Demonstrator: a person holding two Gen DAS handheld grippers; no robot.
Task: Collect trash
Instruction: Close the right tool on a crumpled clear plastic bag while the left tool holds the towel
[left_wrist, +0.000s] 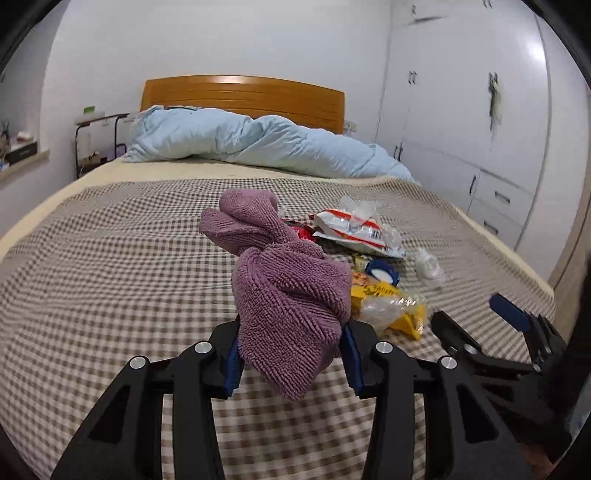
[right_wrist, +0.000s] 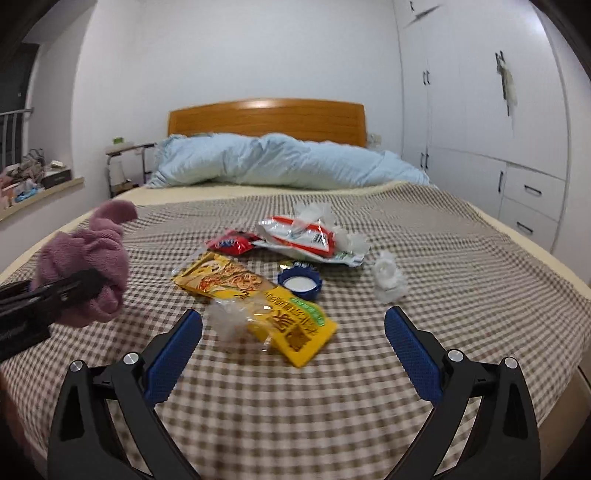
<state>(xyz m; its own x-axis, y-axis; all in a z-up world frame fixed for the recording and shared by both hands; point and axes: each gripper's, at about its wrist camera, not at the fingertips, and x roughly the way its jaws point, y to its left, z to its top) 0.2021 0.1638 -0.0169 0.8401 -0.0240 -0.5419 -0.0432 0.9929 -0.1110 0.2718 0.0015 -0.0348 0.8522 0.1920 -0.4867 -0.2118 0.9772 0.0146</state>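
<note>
My left gripper (left_wrist: 291, 354) is shut on a bunched purple towel (left_wrist: 288, 295), held above the checked bedspread (left_wrist: 110, 258); in the right wrist view the towel (right_wrist: 88, 258) and left gripper (right_wrist: 88, 282) show at the left. Trash lies mid-bed: a yellow snack bag (right_wrist: 258, 299), a red wrapper (right_wrist: 231, 243), a white-and-red packet (right_wrist: 306, 236), a blue bottle cap (right_wrist: 300, 283), crumpled clear plastic (right_wrist: 388, 280) and another clear scrap (right_wrist: 225, 319). My right gripper (right_wrist: 293, 326) stands open just short of the yellow bag, nothing between its fingers; its fingers (left_wrist: 513, 314) also show in the left wrist view.
A light blue duvet (right_wrist: 288, 162) lies bunched against the wooden headboard (right_wrist: 266, 118). White wardrobes (right_wrist: 480, 129) line the right wall. A small side table (right_wrist: 125, 155) and a cluttered ledge (right_wrist: 37, 184) stand at the left.
</note>
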